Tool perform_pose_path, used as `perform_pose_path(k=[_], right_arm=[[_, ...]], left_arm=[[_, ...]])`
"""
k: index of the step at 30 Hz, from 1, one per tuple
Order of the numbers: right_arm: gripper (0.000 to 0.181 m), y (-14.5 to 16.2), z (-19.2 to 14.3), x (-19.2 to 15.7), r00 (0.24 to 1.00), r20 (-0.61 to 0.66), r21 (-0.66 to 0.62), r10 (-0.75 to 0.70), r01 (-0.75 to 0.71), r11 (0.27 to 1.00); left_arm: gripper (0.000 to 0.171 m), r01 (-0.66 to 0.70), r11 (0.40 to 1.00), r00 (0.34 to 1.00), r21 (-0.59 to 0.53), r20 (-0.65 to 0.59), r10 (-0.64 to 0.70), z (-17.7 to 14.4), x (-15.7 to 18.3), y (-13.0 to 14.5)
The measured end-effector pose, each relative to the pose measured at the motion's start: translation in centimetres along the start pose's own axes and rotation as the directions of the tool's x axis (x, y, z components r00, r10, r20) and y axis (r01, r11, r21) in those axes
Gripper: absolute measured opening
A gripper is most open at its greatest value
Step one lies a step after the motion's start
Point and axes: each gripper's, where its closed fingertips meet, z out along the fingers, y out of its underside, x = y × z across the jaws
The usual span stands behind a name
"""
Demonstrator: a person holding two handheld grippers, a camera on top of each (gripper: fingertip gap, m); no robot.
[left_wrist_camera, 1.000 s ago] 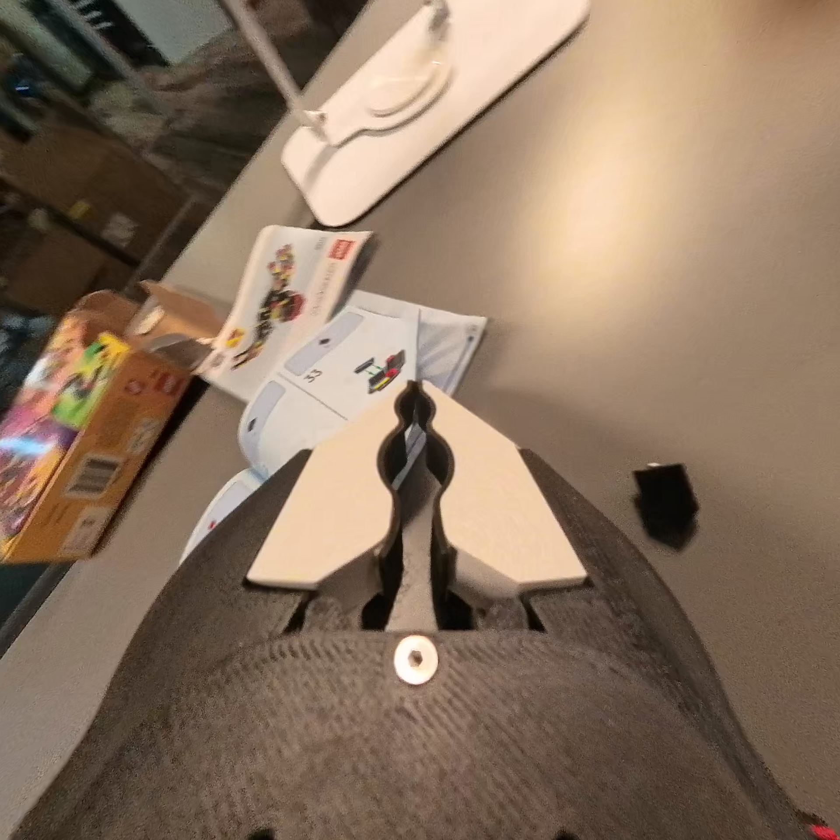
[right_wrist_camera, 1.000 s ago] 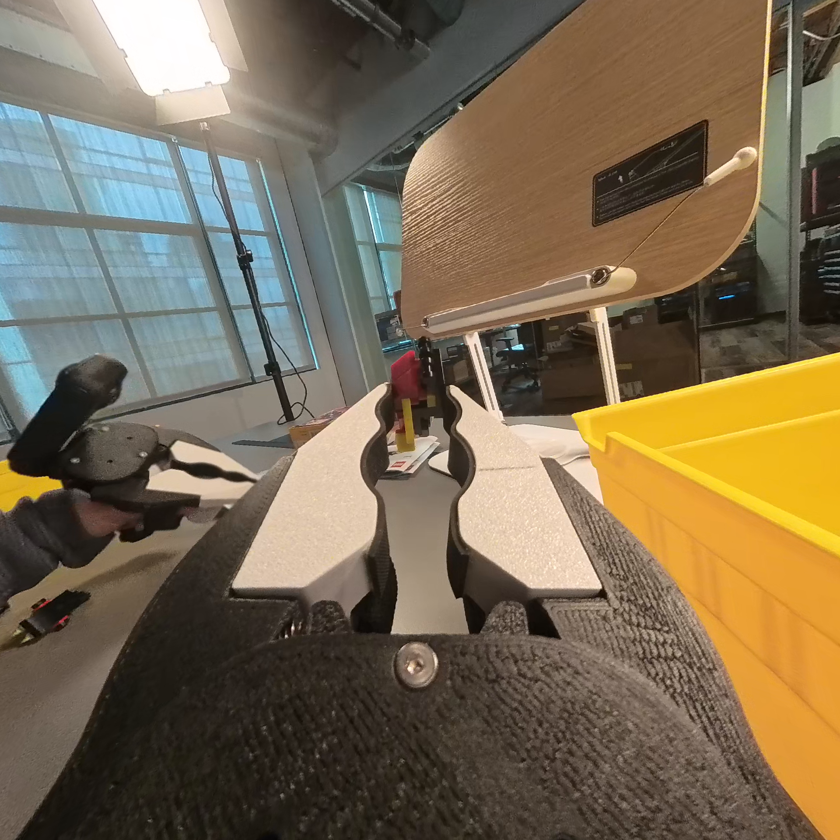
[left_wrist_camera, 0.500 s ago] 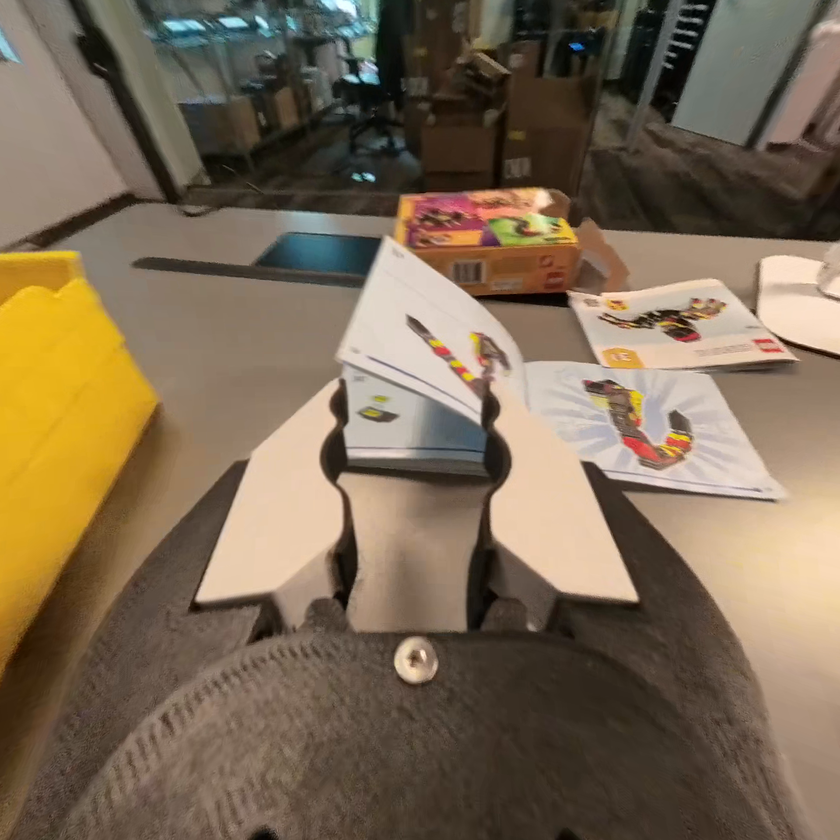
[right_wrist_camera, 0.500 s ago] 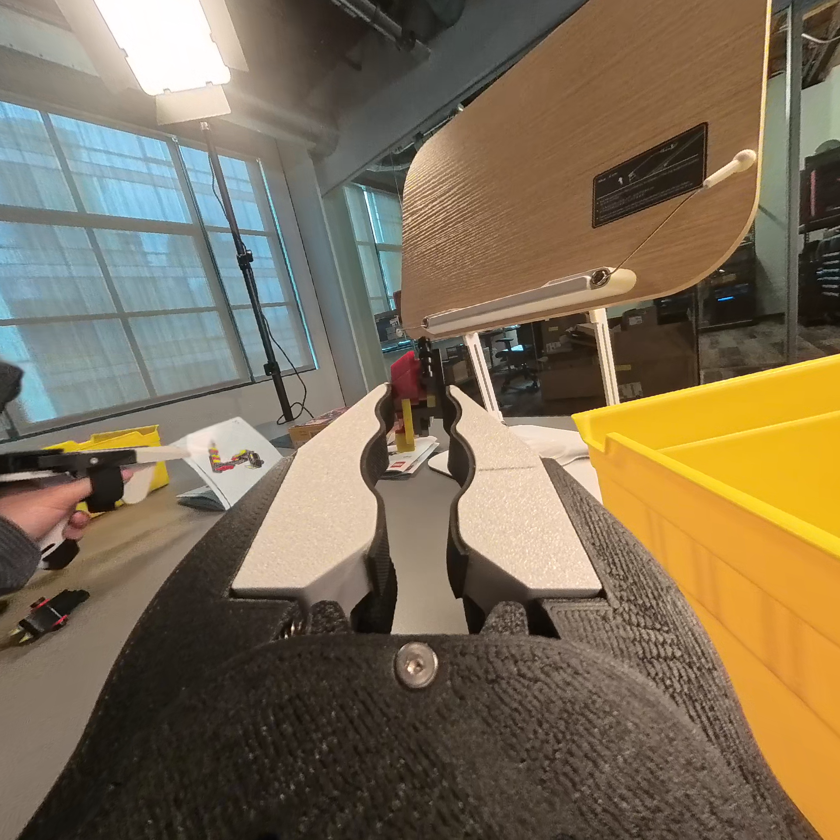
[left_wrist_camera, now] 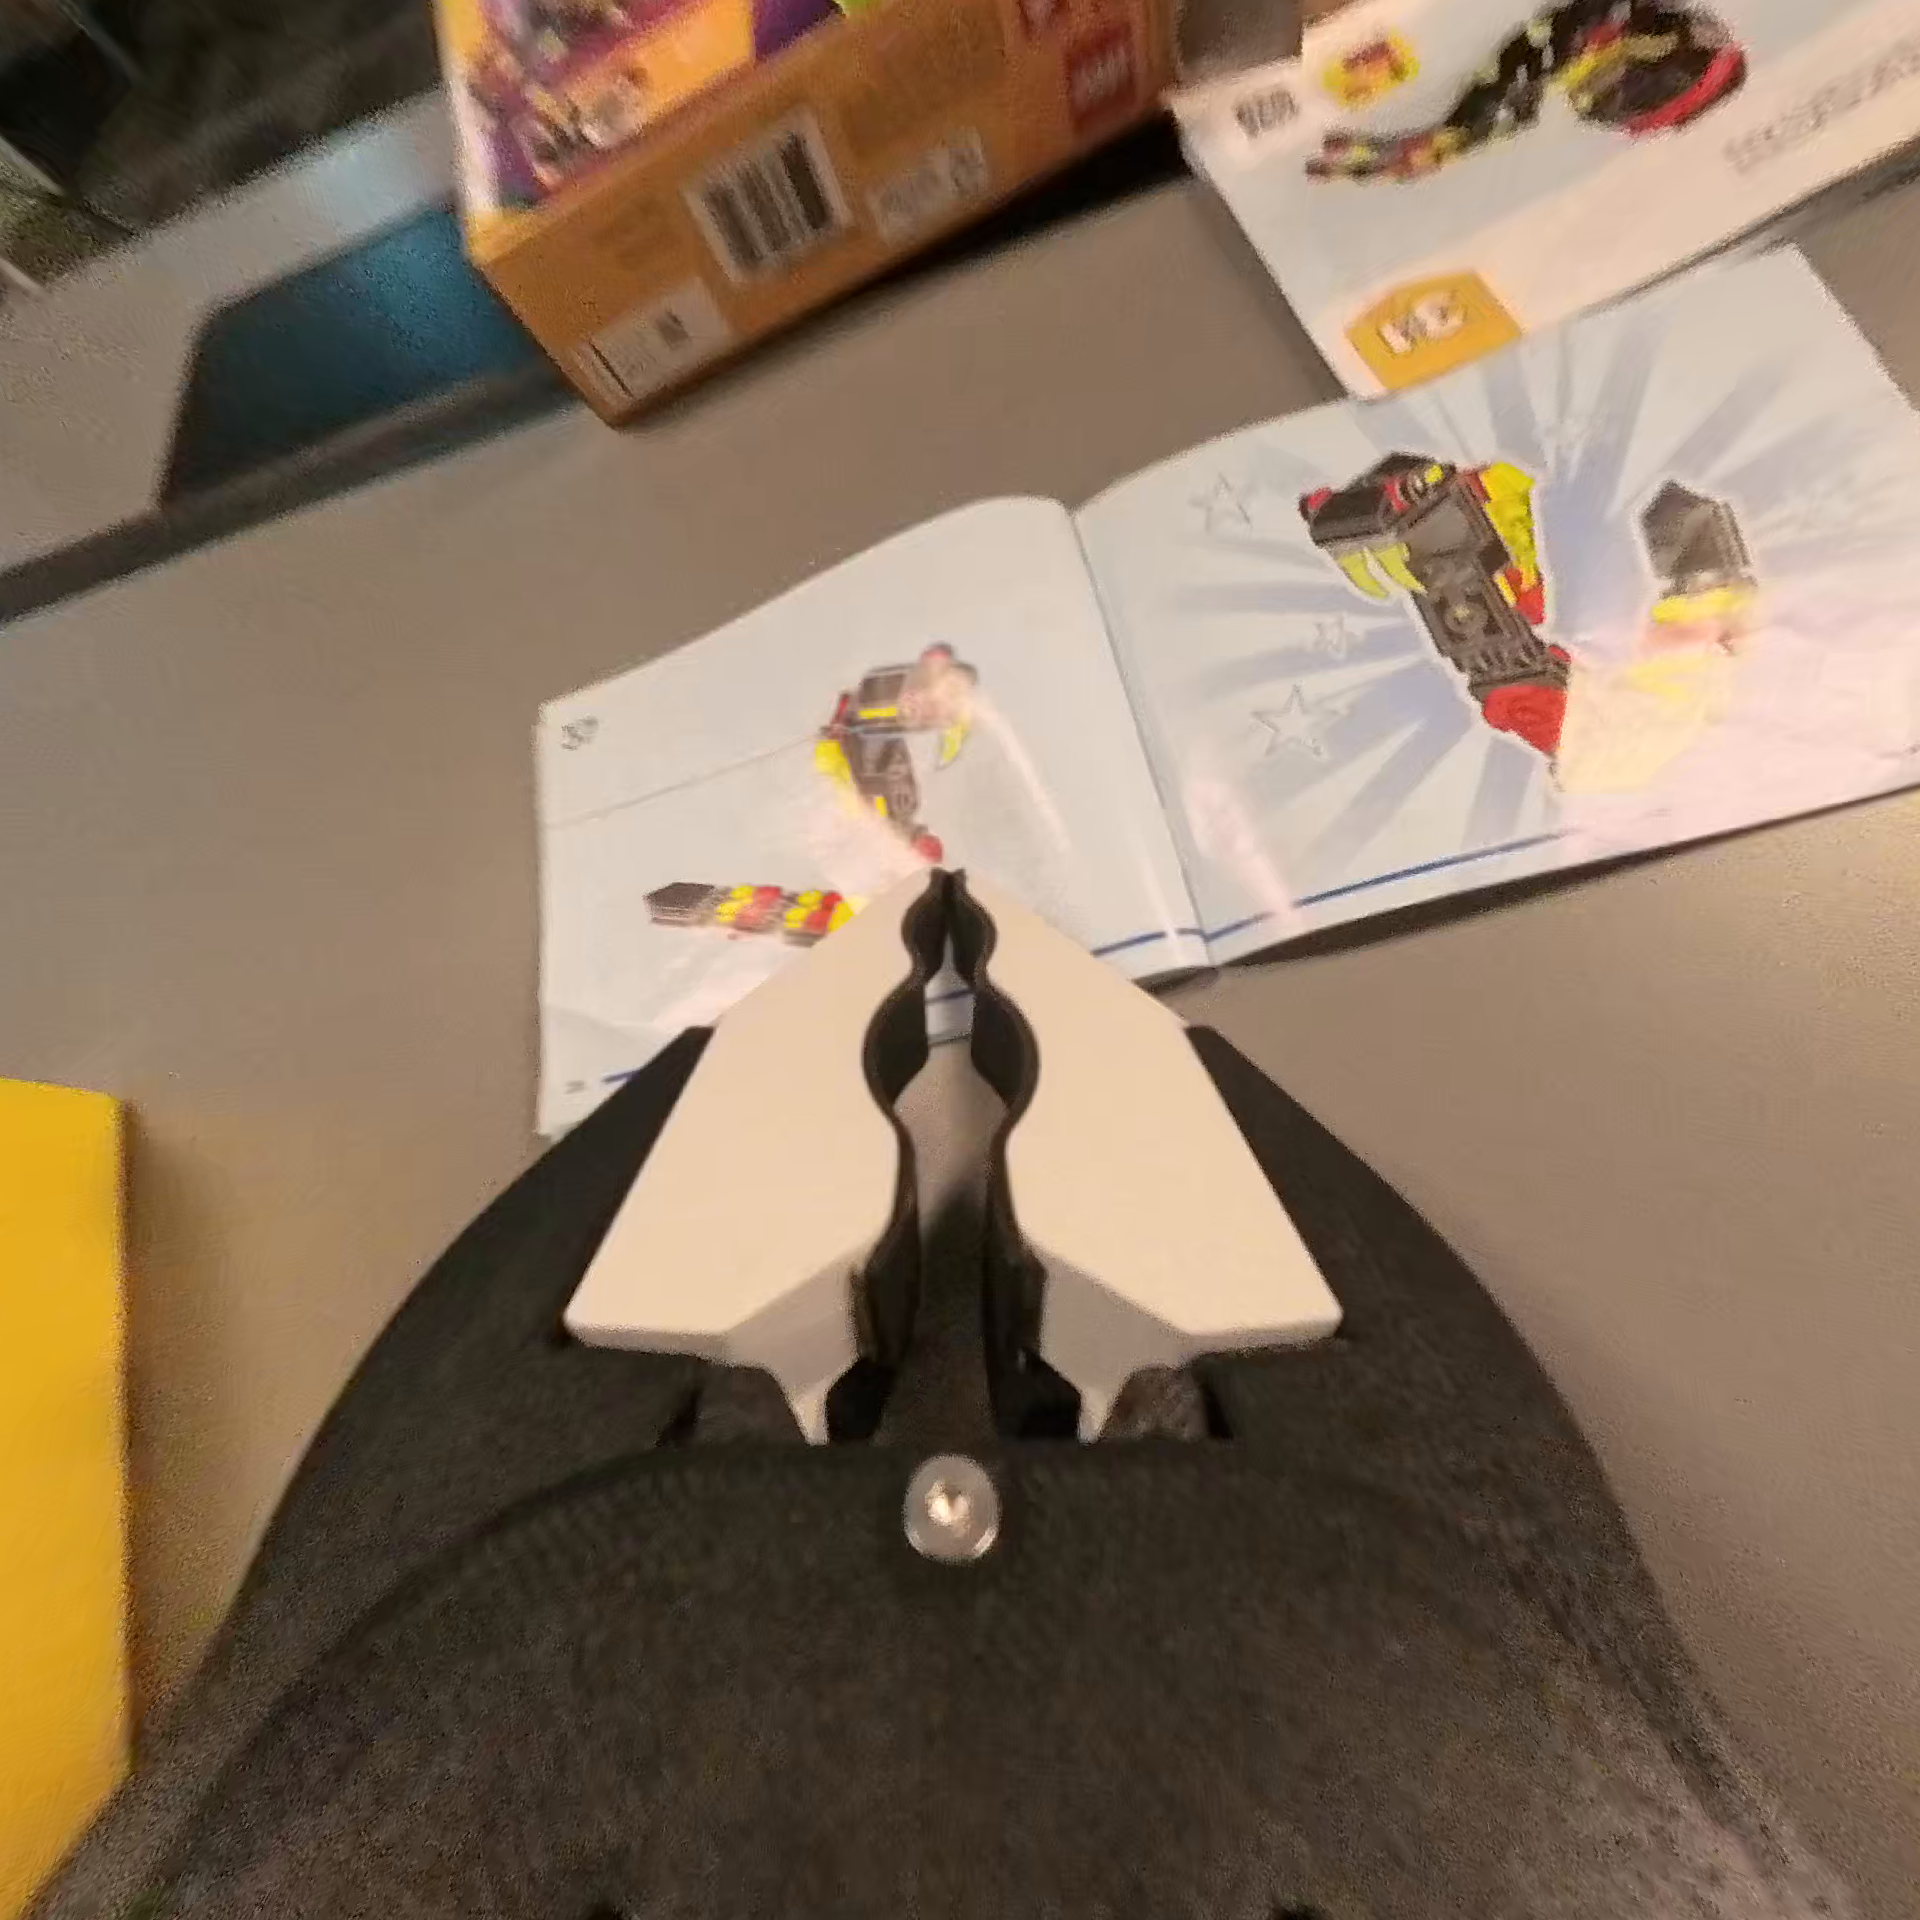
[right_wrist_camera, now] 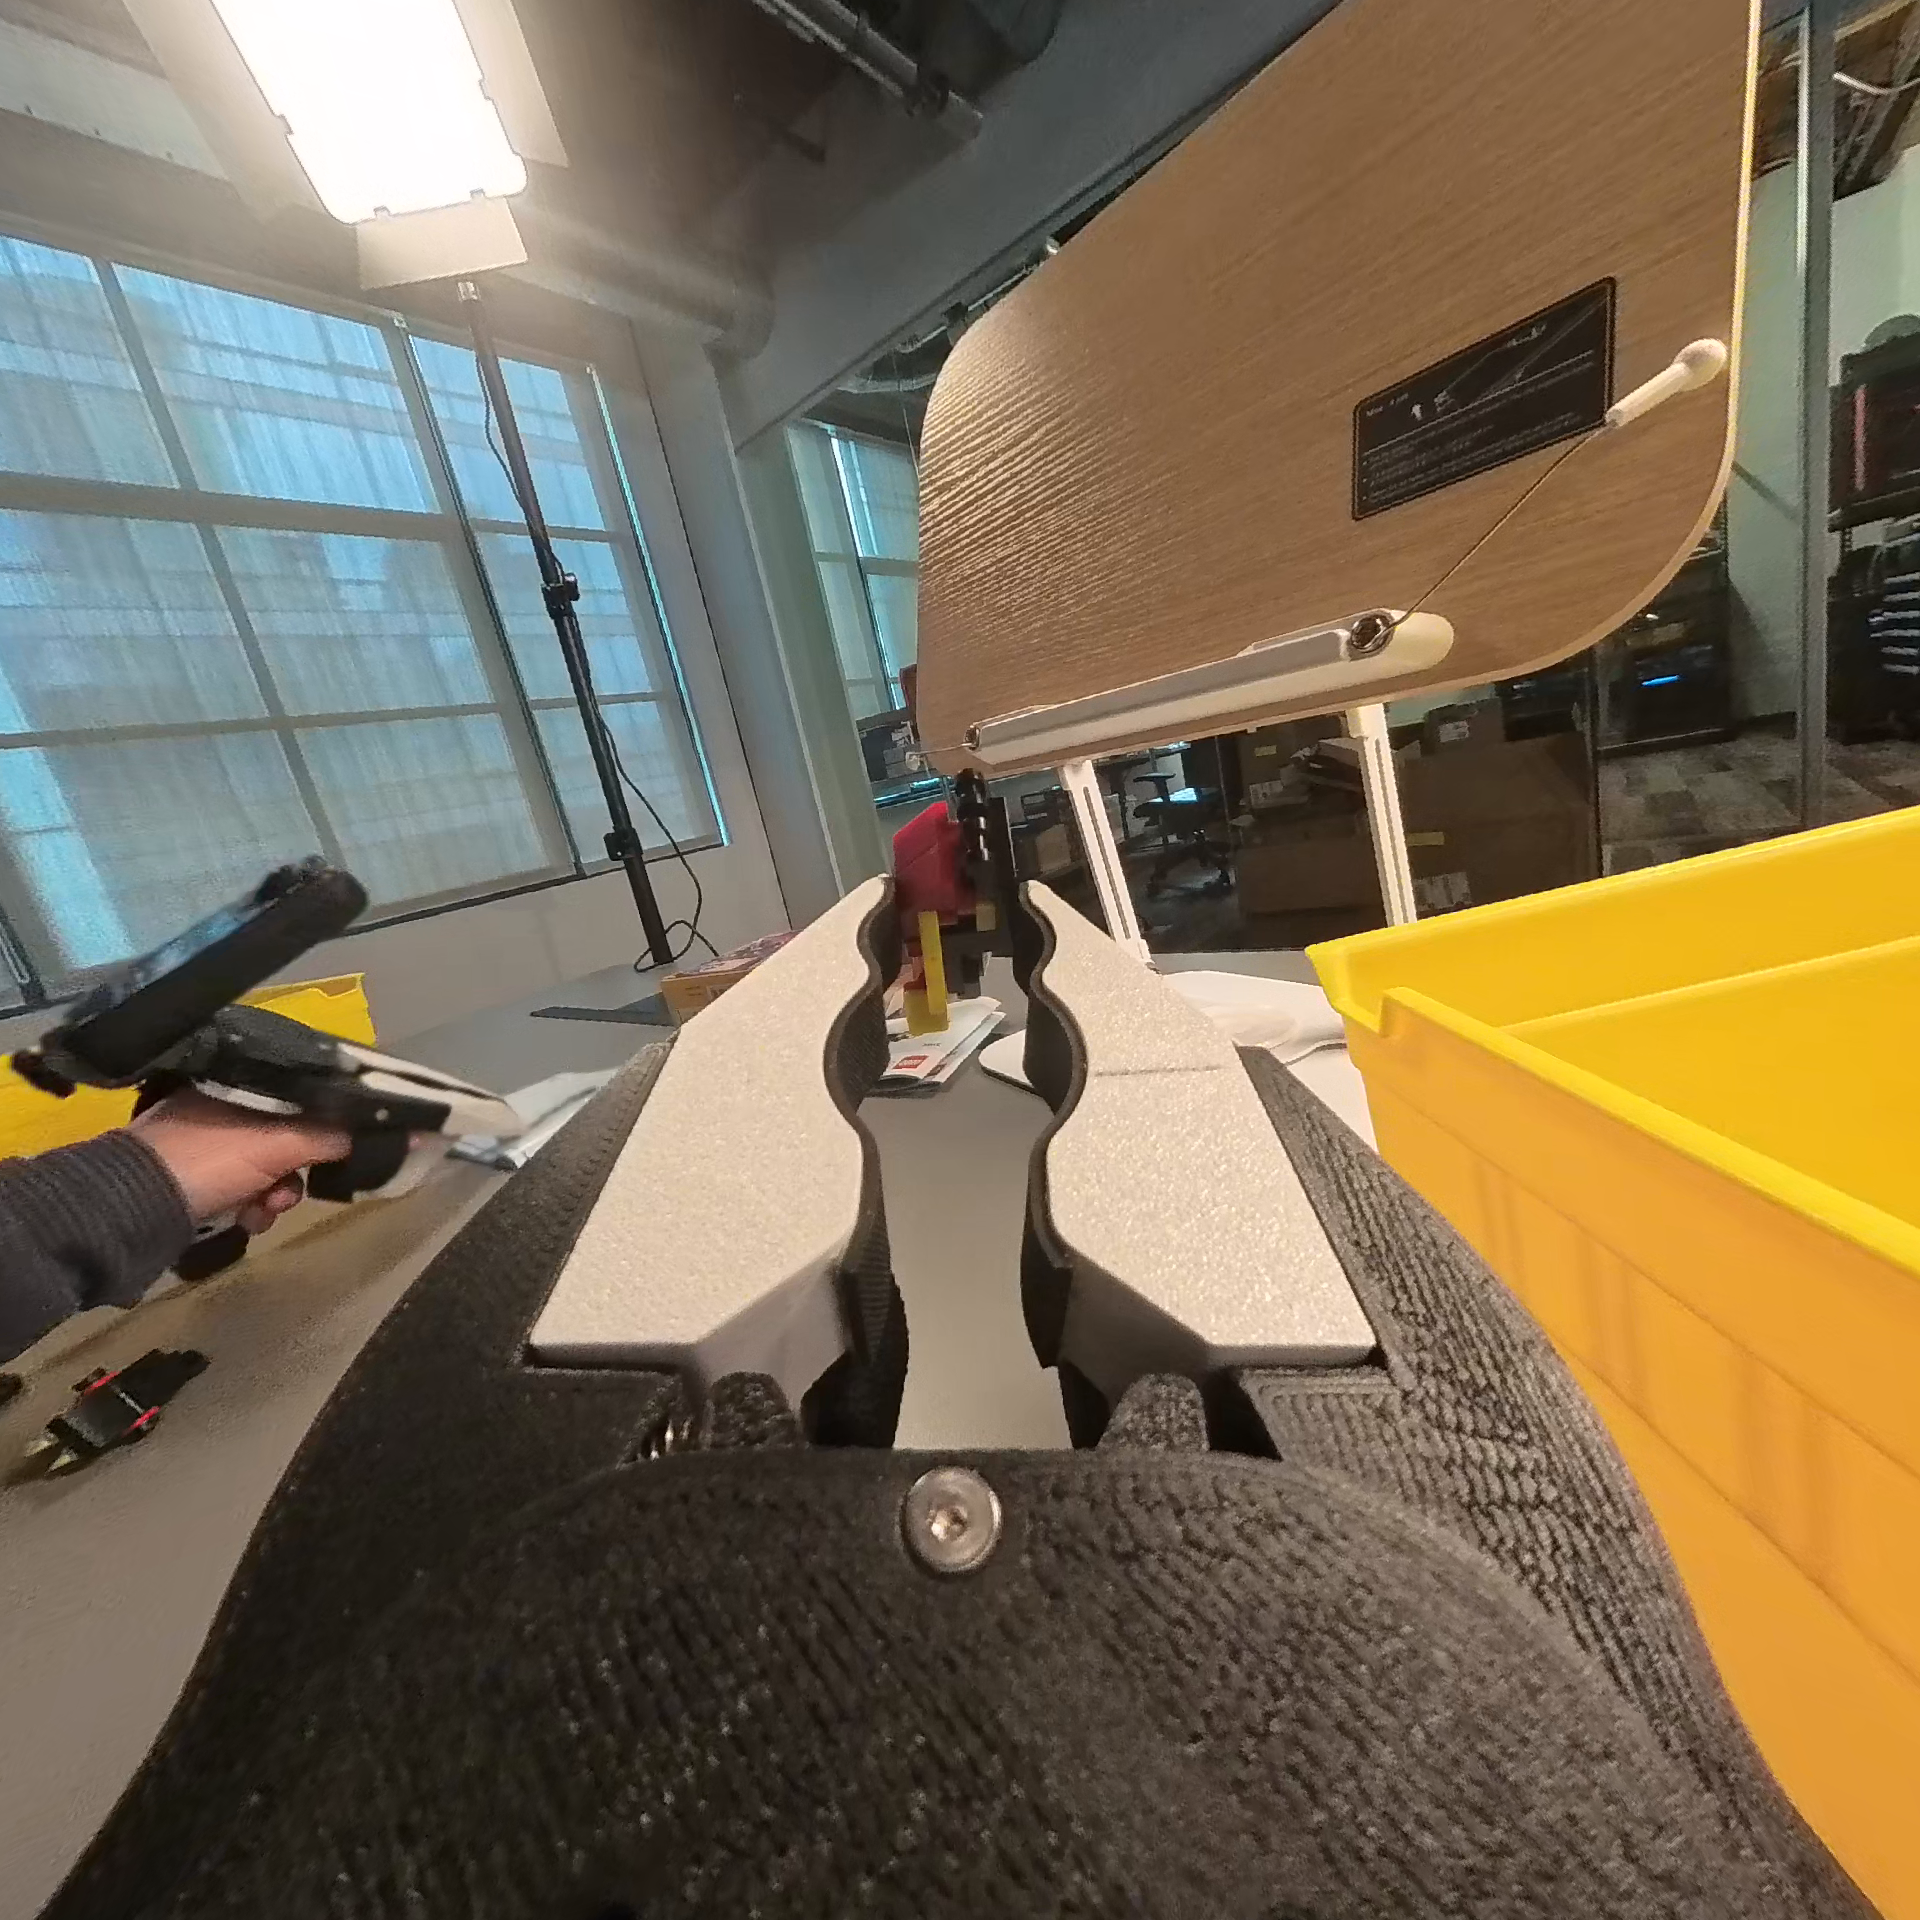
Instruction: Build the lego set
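My left gripper point(left_wrist_camera: 940, 883) is shut, its tips together just over the left page of an open instruction booklet point(left_wrist_camera: 1039, 665) that lies flat on the grey table. I cannot tell whether the tips touch the page. It also shows in the right wrist view point(right_wrist_camera: 312, 1081), held by a hand at the left. My right gripper point(right_wrist_camera: 951, 894) is shut on a small red, black and yellow lego model point(right_wrist_camera: 925, 852) and holds it above the table. A black and red lego piece point(right_wrist_camera: 114, 1392) lies on the table at the far left.
An orange lego box point(left_wrist_camera: 779, 156) and a second booklet point(left_wrist_camera: 1507, 156) lie beyond the open one. A yellow bin point(right_wrist_camera: 1662, 1195) stands close on my right, another point(left_wrist_camera: 52, 1455) by my left gripper. A tilted wooden board on a white stand point(right_wrist_camera: 1299, 416) rises ahead. Tip to tip, the grippers are about 40 centimeters apart.
My left gripper has tipped down toward the open booklet and closed its fingers. The page that stood lifted half a second ago now lies flat. The right gripper has not moved.
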Motion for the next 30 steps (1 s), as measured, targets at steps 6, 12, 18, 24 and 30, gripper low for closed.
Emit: perform_pose_path(k=[6,12,18,24,30], right_arm=[[0.019,0.0,0.1,0.0,1.000,0.001,-0.001,-0.002,0.002,1.000],[0.019,0.0,0.1,0.0,1.000,0.000,-0.001,-0.001,0.001,1.000],[0.019,0.0,0.1,0.0,1.000,-0.001,0.000,-0.002,0.002,1.000],[0.019,0.0,0.0,0.0,1.000,-0.001,0.001,-0.003,0.003,1.000],[0.019,-0.1,-0.1,0.1,1.000,-0.002,0.006,-0.001,0.001,1.000]], left_arm=[[0.000,-0.013,1.000,0.998,-0.018,-0.069,0.012,-0.3,2.7,-0.3],[0.000,-0.046,0.999,0.983,-0.021,-0.179,0.041,-1.6,7.8,-0.9],[0.000,-0.080,0.997,0.952,0.009,-0.296,0.079,-3.4,14.0,-1.6],[0.000,-0.151,0.987,0.898,0.063,-0.408,0.164,-5.4,20.2,-2.1],[0.000,-0.159,0.974,0.873,0.160,-0.438,0.214,-6.4,21.6,-3.2]])
